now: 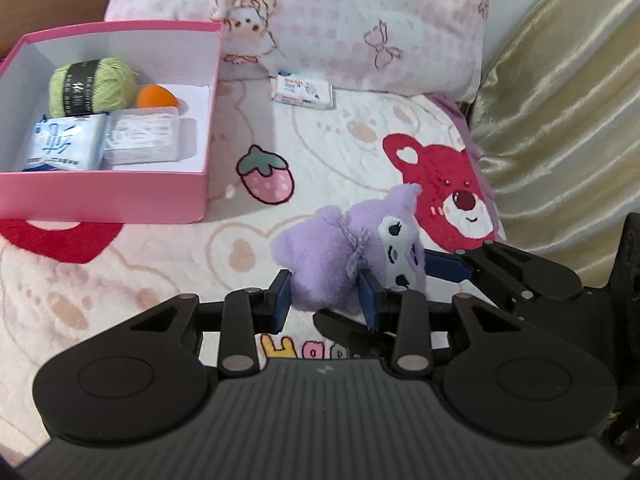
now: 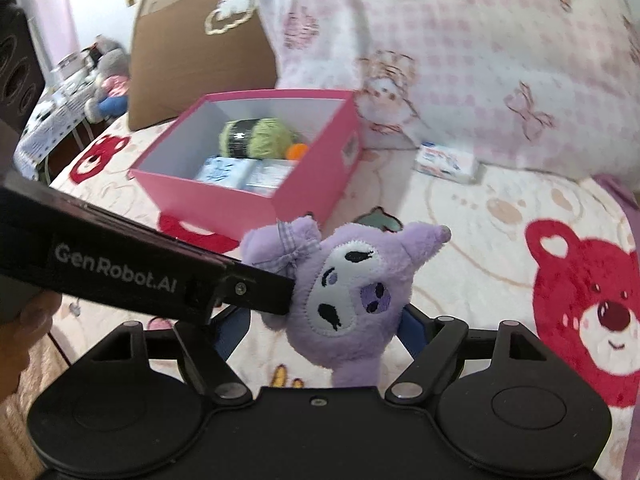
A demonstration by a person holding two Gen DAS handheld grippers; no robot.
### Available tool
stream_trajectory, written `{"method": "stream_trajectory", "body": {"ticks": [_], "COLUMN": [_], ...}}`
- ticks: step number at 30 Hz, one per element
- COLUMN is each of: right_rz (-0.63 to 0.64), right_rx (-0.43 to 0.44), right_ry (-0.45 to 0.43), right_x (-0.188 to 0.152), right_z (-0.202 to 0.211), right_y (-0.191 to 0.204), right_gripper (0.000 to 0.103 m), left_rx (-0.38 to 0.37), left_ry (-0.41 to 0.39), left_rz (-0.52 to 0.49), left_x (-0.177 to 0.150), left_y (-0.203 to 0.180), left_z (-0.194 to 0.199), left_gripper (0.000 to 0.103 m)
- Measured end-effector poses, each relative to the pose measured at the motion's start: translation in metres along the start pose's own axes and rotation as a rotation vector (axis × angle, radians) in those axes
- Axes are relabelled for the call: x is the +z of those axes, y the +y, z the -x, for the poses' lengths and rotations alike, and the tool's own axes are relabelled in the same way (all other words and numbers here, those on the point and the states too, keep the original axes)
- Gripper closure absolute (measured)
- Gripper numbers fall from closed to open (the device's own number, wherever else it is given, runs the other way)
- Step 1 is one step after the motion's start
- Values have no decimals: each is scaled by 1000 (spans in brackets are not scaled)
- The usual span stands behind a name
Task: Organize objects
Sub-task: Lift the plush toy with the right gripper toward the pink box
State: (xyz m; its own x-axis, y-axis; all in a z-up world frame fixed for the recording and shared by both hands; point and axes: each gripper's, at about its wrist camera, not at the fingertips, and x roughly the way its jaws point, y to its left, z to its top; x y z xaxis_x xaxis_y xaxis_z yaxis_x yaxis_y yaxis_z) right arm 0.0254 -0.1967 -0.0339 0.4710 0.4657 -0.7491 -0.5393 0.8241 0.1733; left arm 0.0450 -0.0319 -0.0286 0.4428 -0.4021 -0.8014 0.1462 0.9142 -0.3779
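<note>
Left gripper (image 1: 326,300) clenches the fluffy purple plush toy (image 1: 348,256); right gripper (image 2: 326,326) stands released around it, so carry it level over the open pink cardboard box (image 1: 120,196).

Both views ride on hand-held grippers, each looking forward and steeply down along its fingers onto a printed bedspread (image 1: 340,152). The left wrist view sits close over a purple plush toy (image 1: 340,256) at its 6 o'clock, with a pink box (image 1: 104,196) at 10 o'clock. The right wrist view looks in from further right — the same toy (image 2: 344,300) fills its centre, the box (image 2: 216,196) at 11 o'clock. Both share the checked pillow (image 1: 360,20) at 12 o'clock.
</note>
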Motion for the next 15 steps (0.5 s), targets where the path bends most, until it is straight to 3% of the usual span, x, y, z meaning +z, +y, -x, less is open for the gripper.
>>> {"method": "stream_trajectory", "body": {"ticks": [15], "right_rz": [66], "right_rx": [35], "right_ry": [-32], "right_x": [32], "right_z": [8], "right_y": [50], "right_gripper": [19], "left_rx": [-18], "left_ry": [-75], "left_rz": [38], "left_x": [2], "left_y": [34], "left_z": [56], "left_gripper": [70]}}
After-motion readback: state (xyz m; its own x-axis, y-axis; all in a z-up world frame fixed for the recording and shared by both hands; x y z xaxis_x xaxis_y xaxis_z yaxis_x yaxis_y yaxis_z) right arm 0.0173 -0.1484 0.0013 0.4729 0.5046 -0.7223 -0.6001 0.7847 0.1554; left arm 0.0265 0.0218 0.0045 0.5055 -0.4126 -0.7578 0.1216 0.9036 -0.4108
